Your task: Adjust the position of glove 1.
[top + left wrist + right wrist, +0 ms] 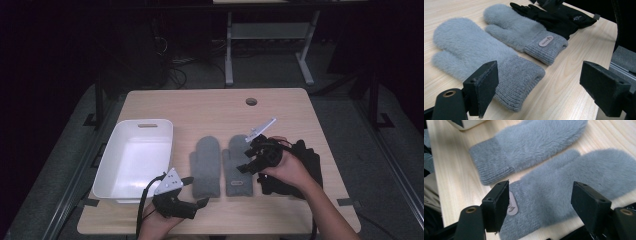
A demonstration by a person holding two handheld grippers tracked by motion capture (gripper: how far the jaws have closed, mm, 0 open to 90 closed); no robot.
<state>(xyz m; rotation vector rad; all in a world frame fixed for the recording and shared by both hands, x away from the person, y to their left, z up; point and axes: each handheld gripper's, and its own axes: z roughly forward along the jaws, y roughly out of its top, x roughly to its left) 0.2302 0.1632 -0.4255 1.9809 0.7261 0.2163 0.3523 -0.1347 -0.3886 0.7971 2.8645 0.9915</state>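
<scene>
Two plain grey fuzzy mittens [220, 167] with ribbed grey cuffs, pale pink label [546, 41] on one cuff, black gloves [305, 165], white bin [132, 160], light wood-grain table [210, 107], black grippers [255, 157]

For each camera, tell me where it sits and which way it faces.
High view: above the table's near edge, looking forward and down at the tray, both hands entering from below.
Left gripper view: on the left gripper, low along the table toward both mittens; its open fingers show.
Right gripper view: on the right gripper, over the labelled mitten.
All share the mittens.
</scene>
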